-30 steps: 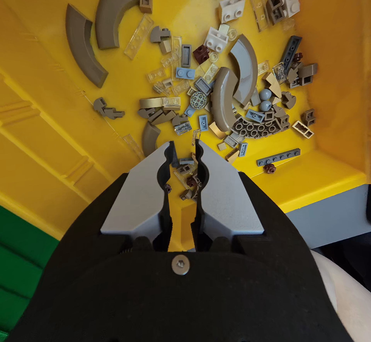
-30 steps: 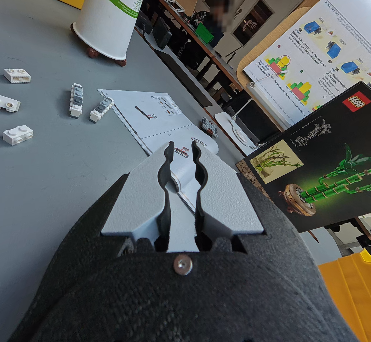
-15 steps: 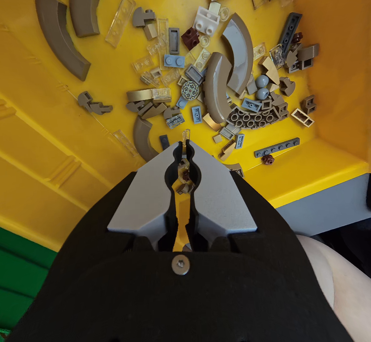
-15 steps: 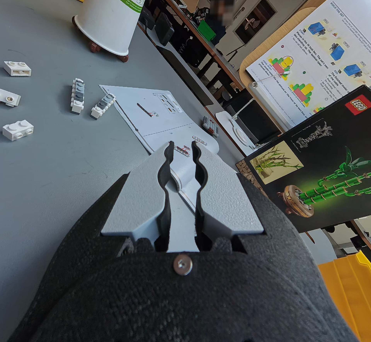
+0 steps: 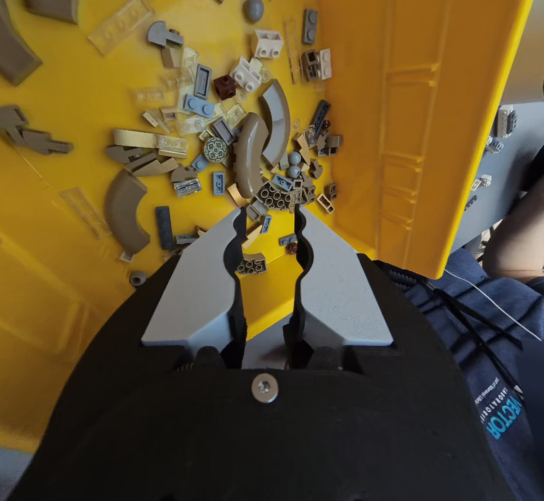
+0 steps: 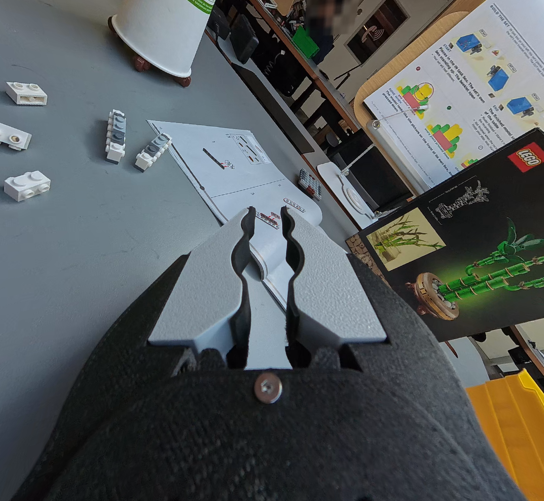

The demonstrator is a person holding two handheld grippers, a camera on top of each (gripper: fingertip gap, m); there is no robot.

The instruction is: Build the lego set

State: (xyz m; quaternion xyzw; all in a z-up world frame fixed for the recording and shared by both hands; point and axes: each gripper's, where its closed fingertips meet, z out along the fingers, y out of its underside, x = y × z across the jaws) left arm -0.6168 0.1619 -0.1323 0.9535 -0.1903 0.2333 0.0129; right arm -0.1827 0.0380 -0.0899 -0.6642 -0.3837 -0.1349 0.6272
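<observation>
My left gripper is open, above the near corner of a yellow bin holding many loose tan, grey, white and clear lego pieces. A small clear piece stands right at my right fingertip; I cannot tell if it clings to it. A round patterned tile lies mid-pile. My right gripper is open and empty, above the open instruction booklet on the grey table. Two grey-and-white brick strips lie left of the booklet, with white bricks farther left.
An upturned white paper cup stands at the back. The black lego box and an instruction board stand on the right. A small grey assembly lies by the booklet. A person's dark sleeve is beside the bin. My right fingertips sit around 45 cm from my left ones. My left tips are roughly 4 cm from the round patterned tile.
My left gripper closed on the clear piece half a second ago, and now its jaws stand wide open. It has shifted right toward the bin's wall. The right gripper has barely moved.
</observation>
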